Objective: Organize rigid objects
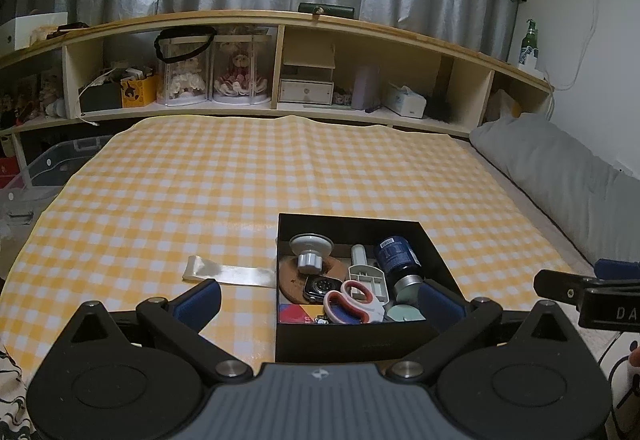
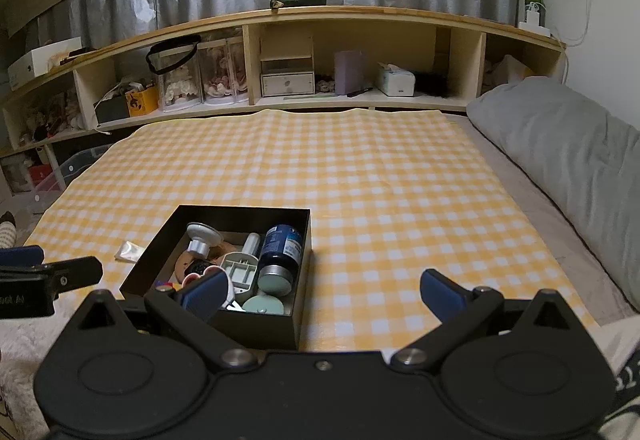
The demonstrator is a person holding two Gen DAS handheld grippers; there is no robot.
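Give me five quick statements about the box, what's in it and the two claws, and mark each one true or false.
1. The black box sits on the yellow checked cloth. True.
2. The scissors lie on the cloth beside the box. False: they are inside the box.
3. The left claw is open and holds nothing. True.
4. The blue can stands upright on the shelf. False: it lies in the box.
5. The right claw is shut on the watch. False: it is open and empty; the watch lies in the box.
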